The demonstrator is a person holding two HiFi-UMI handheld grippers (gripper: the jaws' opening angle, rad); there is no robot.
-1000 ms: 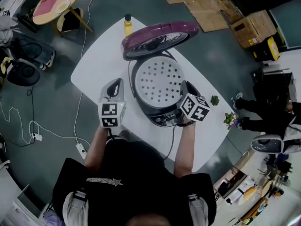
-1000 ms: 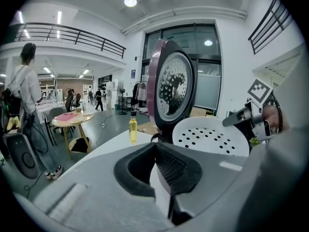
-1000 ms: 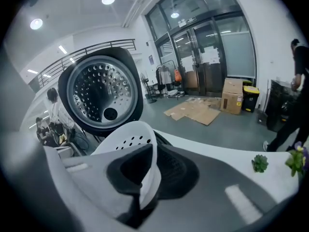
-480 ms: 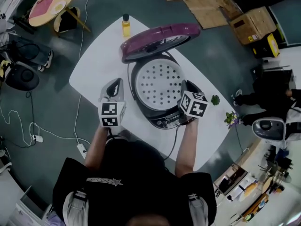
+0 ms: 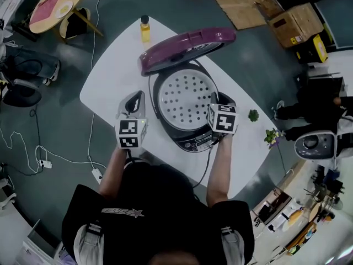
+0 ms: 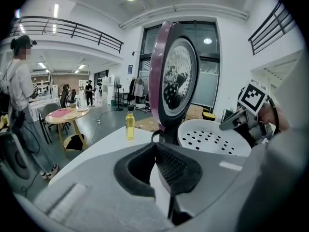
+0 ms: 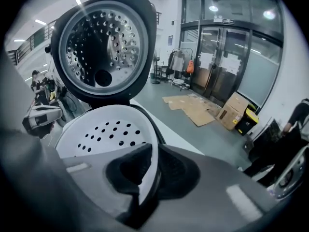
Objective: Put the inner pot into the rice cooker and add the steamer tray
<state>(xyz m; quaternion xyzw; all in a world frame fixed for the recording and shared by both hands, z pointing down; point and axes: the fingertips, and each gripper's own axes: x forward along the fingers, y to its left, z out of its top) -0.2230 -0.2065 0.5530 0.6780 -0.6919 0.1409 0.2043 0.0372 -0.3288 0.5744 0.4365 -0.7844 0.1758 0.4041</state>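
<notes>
Both task steps appear close to complete. The cooker (image 5: 190, 139) stands on the counter (image 5: 107, 87) with its lid (image 5: 185, 46) raised. The tray (image 5: 185, 98), white and perforated, sits level in the cooker's mouth. The pot is not visible. It is judged to lie beneath the tray, but no view confirms this.

Right claw (image 5: 215, 100): positioned at the tray's right rim. Its own view shows the thin white rim running between the two pads. The jaws have just been opening. They stand only slightly apart, and the pads appear to rest against the rim on both sides, so the grip is judged to be loosening rather than released.

Left claw (image 5: 132, 98): jaws fully together, nothing between them. It hovers over the counter just left of the cooker, touching nothing.

Remaining work, as judged: free the right claw from the rim and confirm that the tray seats evenly. The lid is open. A bottle (image 5: 144, 28) stands at the counter's far corner, well apart.
</notes>
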